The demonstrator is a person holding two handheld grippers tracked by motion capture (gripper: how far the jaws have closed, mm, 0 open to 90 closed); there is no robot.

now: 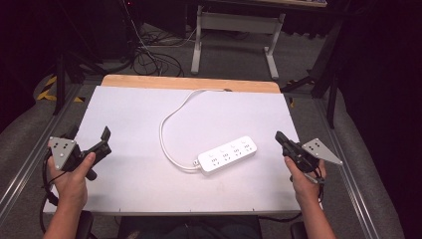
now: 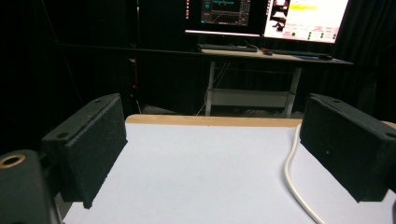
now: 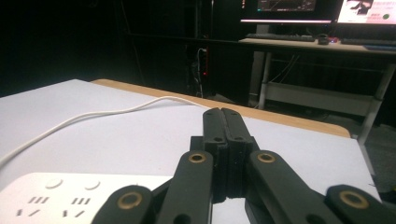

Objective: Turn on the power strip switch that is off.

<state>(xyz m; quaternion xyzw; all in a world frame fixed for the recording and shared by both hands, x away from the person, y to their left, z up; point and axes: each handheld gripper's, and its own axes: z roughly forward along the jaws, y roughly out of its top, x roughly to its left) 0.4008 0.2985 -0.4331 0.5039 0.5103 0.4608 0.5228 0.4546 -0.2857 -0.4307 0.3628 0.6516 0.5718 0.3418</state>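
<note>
My desk point(image 1: 124, 189) carries a white power strip point(image 1: 227, 155) at its middle, its white cable point(image 1: 166, 122) looping toward the far edge. My left hand-held gripper point(image 1: 89, 142) sits near the left edge, jaws spread wide and empty. My right hand-held gripper point(image 1: 279, 138), just right of the strip, has its jaws pressed together on nothing.

- White table surface point(image 1: 149, 189): brightly, evenly lit from above; faint shadows.
- Surroundings: dark, nearly black.
- Monitors point(image 2: 266, 16): glowing, overexposed.
- Gripper views: soft, grainy; near jaws blurred.
</note>
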